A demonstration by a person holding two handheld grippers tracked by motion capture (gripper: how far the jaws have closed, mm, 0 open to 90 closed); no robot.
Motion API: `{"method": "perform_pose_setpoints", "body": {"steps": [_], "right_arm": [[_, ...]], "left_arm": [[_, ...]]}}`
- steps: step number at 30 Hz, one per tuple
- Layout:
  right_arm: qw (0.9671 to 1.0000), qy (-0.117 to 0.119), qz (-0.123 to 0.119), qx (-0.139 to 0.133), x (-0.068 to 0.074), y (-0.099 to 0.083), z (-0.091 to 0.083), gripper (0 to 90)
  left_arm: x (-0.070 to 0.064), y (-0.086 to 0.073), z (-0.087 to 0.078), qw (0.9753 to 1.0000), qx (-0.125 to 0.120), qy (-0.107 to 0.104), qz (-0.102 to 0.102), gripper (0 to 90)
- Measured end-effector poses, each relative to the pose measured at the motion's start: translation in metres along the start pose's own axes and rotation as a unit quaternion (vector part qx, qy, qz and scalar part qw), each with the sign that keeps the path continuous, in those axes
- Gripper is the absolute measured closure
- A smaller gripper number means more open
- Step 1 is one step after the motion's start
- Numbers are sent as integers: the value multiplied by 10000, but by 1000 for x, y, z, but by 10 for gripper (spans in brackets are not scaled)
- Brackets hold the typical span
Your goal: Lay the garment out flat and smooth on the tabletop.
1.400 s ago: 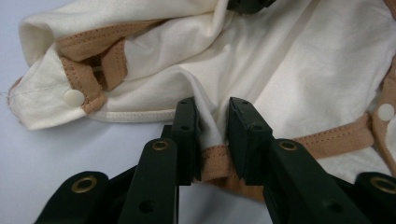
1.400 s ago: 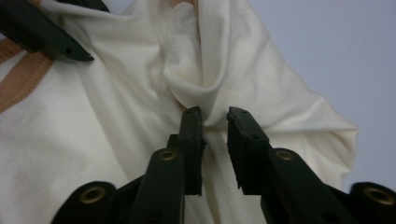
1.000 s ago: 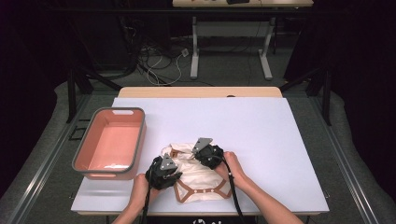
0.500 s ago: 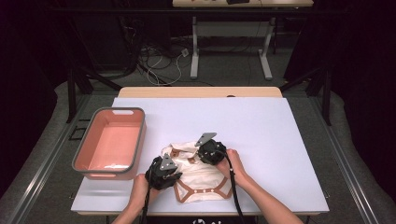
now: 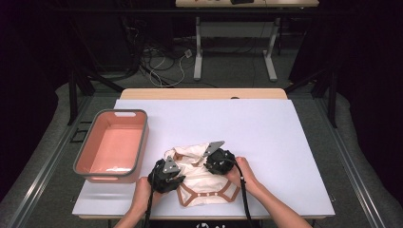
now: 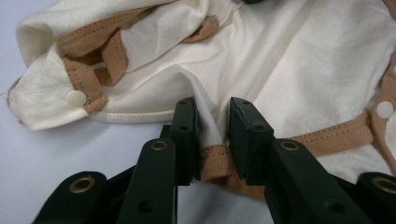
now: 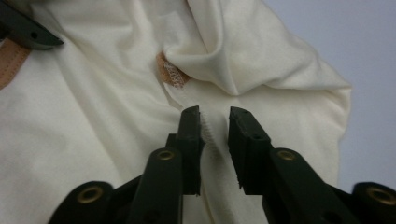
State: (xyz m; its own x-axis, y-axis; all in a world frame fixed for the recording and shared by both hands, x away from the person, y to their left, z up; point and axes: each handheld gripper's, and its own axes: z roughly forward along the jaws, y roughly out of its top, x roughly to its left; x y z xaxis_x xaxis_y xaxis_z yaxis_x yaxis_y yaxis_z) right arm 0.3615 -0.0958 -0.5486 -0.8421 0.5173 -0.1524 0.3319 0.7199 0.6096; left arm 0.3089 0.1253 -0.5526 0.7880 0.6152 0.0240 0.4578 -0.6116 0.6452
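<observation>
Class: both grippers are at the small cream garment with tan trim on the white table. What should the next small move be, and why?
Probably close both sets of jaws. The left gripper straddles a pinched ridge of the cream garment with tan trim at its tan hem, and the right gripper straddles a cream fold, each with a gap showing. Gripping first would let the cloth be lifted or spread.

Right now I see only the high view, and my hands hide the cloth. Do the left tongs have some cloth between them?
Observer: Yes. The left tongs stand apart around a raised fold of the cream garment, right at its tan hem.
Operator: And the right tongs?
Observer: The right tongs stand apart too, with a plain cream ridge of the garment between them and no hem there.
</observation>
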Motion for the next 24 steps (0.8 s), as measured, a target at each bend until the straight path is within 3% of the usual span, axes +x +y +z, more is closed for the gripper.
{"method": "perform_pose_setpoints", "body": {"steps": [4,12,24], "right_arm": [[9999,-135,-62,11,3,0,1,878],[9994,-333,10,-21,2,0,-2,889],[9967,-765,219,-154,-16,-5,-18,893]], "left_arm": [[0,0,-1,10000,6,-10,8,754],[0,0,-1,10000,32,-6,30,787],[-2,0,-3,10000,78,31,37,826]]}}
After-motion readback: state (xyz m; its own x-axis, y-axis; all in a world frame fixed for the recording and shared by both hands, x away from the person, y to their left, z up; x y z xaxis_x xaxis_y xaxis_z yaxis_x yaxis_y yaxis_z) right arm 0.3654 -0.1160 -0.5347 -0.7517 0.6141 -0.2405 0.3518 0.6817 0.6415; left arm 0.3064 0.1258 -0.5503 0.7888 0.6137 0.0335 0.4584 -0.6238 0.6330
